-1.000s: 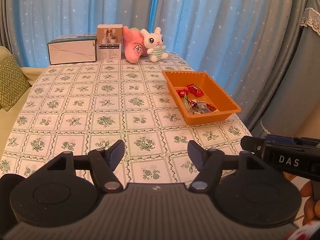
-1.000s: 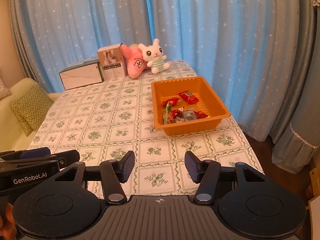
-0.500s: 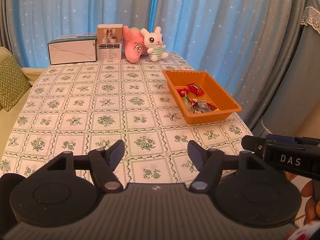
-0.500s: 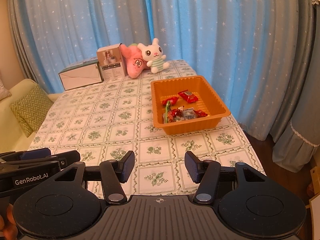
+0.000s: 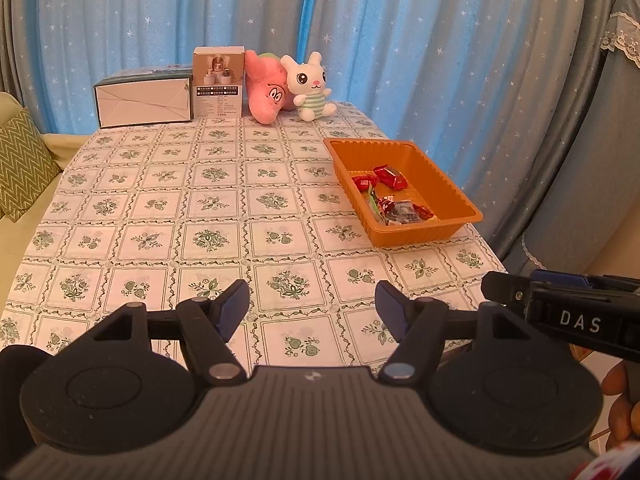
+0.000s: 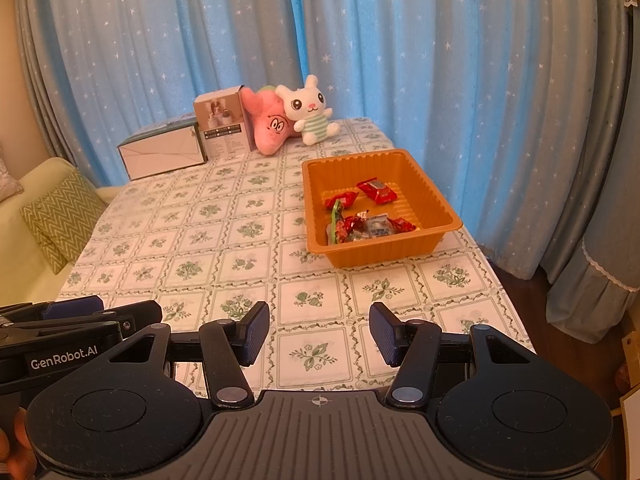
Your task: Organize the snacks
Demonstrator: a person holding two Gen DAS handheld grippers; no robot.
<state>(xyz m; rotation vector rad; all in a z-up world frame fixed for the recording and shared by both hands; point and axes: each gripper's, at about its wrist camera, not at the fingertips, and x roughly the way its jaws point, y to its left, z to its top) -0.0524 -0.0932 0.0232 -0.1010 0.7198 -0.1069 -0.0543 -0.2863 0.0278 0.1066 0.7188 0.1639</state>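
- The left tool (image 5: 312, 308) hung over the near edge of the tabletop (image 5: 160, 208), its two pads apart with nothing between them.
- The right tool (image 6: 318, 334) hung beside it, also over the near edge, and its pads were apart and empty too.
- The snacks (image 6: 366, 216), several red wrapped pieces and one green one, lay inside the orange tray (image 6: 432, 196), gathered mostly toward its near left corner.
- The tray stood on the right side of the tabletop, close to the right edge and about halfway to the far end.
- From the right tool the tray lay ahead and only a little to the right; from the left tool (image 5: 312, 308) the tray (image 5: 452, 196) lay ahead and clearly more to the right.
- So I judged the right tool to be the nearer one for any reach into the tray, with a rather straight path forward.
- The tray's sides ran roughly along the direction of the tabletop, so an approach from the near side would cross its near wall first.
- No loose snack was visible on the cloth outside the tray, so the collecting seemed mostly done.
- The boxes (image 5: 144, 98) and the plush toys (image 5: 288, 88) stood at the far end, well apart from the tray.
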